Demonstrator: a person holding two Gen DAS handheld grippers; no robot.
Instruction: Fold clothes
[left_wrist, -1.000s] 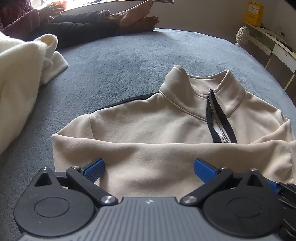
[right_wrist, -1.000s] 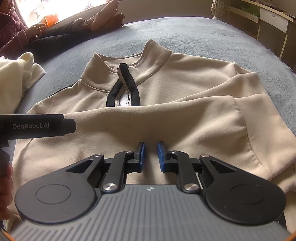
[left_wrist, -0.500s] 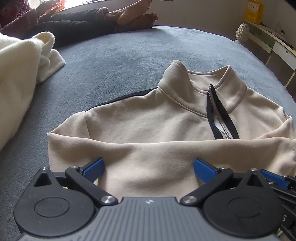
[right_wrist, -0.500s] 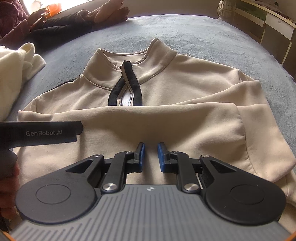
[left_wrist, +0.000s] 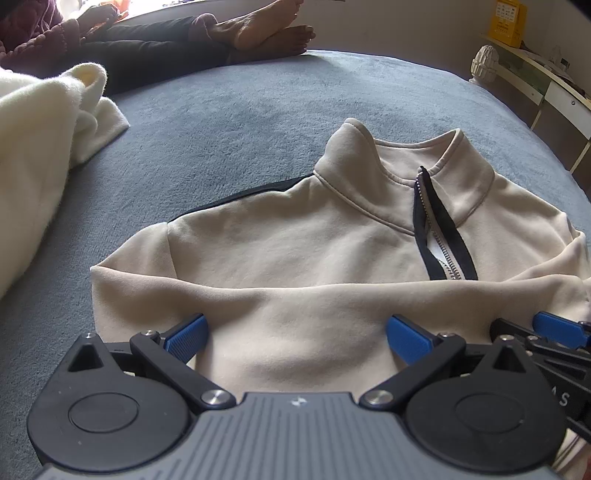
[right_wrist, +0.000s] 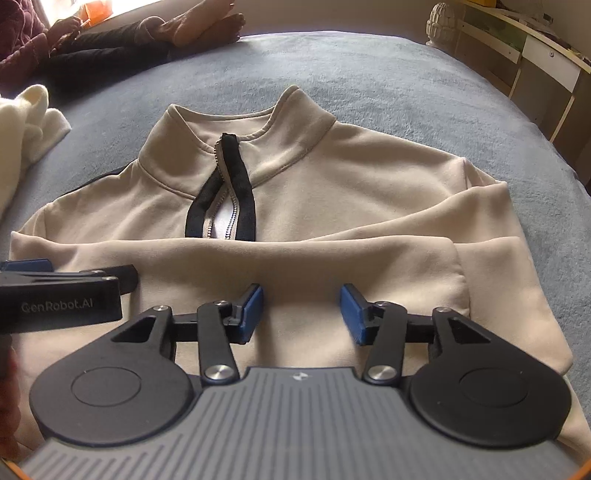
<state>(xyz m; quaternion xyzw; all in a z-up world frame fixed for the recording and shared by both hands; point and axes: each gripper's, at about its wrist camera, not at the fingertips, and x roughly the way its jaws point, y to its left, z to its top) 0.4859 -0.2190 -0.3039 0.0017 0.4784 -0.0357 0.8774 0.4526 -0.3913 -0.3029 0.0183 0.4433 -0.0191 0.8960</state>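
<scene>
Beige zip-neck sweatshirt (left_wrist: 295, 258) lies flat on grey-blue bed (left_wrist: 240, 122), sleeves folded across chest. Left claw (left_wrist: 295, 328) spread wide over the fold, gripping nothing. Right claw (right_wrist: 301, 308) opening, fabric below, none pinched. Cream garment (left_wrist: 40, 147) heaped left; seated person's feet (left_wrist: 266, 29) beyond; shelf (right_wrist: 535, 48) right

The right gripper (right_wrist: 302, 308), whose blue fingers (right_wrist: 252, 302) had stood nearly together a second before, was opening over the folded beige sweatshirt (right_wrist: 332, 206). No fabric was caught between them. The sweatshirt sat slightly lower in the right wrist view than before.
</scene>
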